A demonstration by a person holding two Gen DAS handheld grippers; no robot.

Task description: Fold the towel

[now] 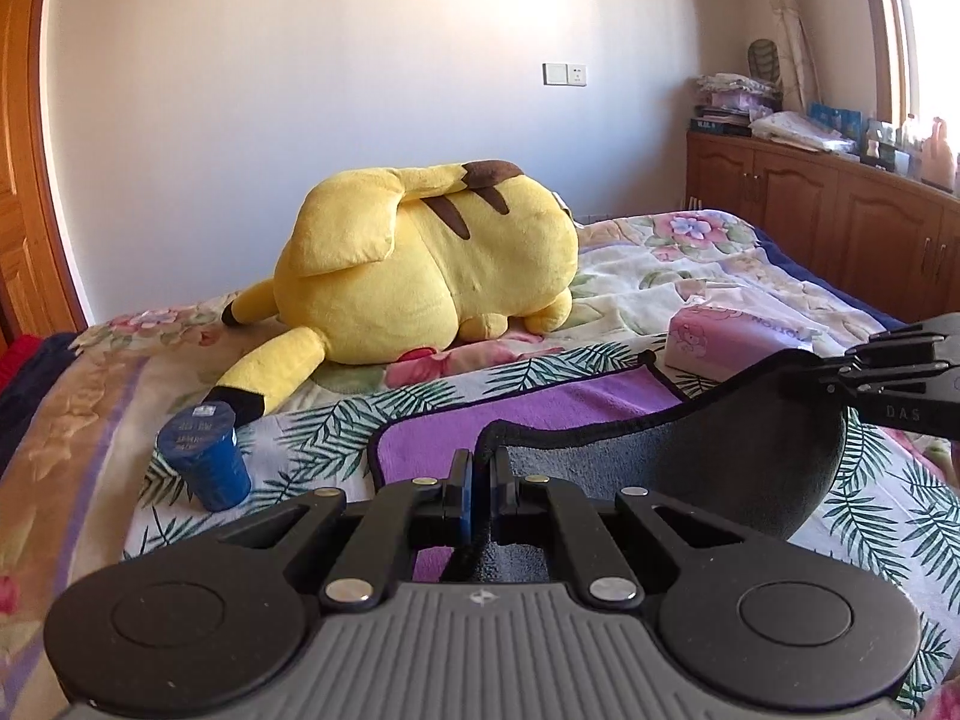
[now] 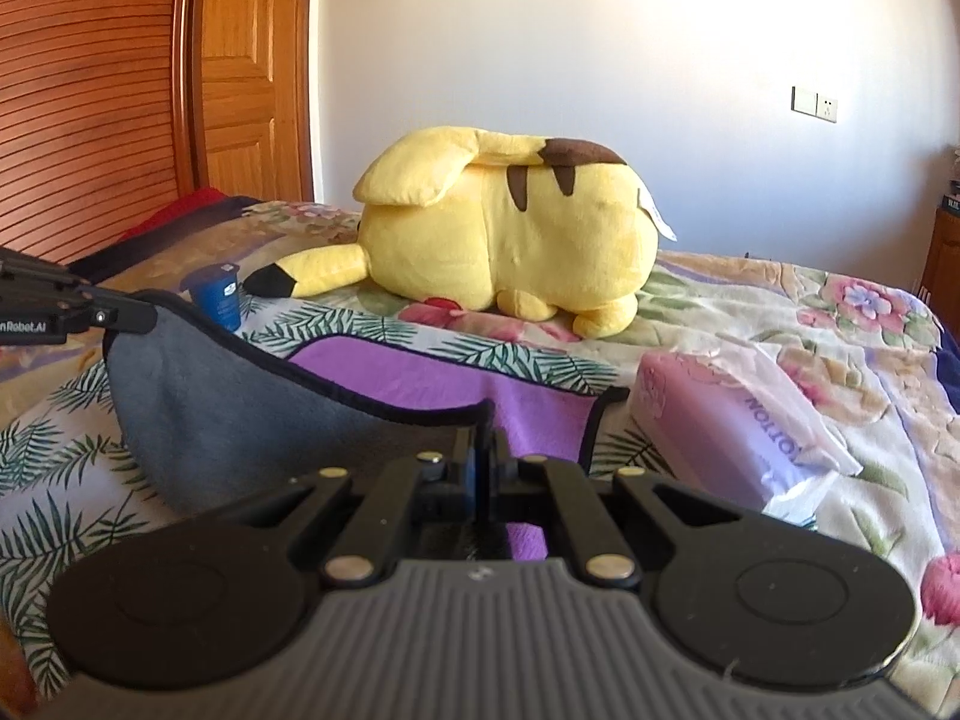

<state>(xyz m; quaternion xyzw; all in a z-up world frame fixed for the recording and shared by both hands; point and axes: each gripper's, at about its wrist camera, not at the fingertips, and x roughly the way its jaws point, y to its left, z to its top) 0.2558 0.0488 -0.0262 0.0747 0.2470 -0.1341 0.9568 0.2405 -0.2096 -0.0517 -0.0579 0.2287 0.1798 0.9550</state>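
Note:
The towel (image 1: pixel 690 468) is purple on top and grey underneath, with a dark hem, and lies on a leaf-print cloth on the bed. My left gripper (image 1: pixel 480 480) is shut on its near left corner. My right gripper (image 2: pixel 483 459) is shut on its near right corner and also shows in the left wrist view (image 1: pixel 798 387). Both corners are lifted, so the near edge hangs between them with the grey side (image 2: pixel 228 414) showing. The purple far part (image 2: pixel 456 384) still lies flat. The left gripper also shows at the left edge of the right wrist view (image 2: pixel 138 318).
A big yellow plush toy (image 1: pixel 432 264) lies beyond the towel. A blue cup (image 1: pixel 207 459) stands left of the towel. A pink tissue pack (image 2: pixel 732 432) lies to its right. Wooden cabinets (image 1: pixel 840 216) line the right wall; a wooden wardrobe (image 2: pixel 150 72) stands left.

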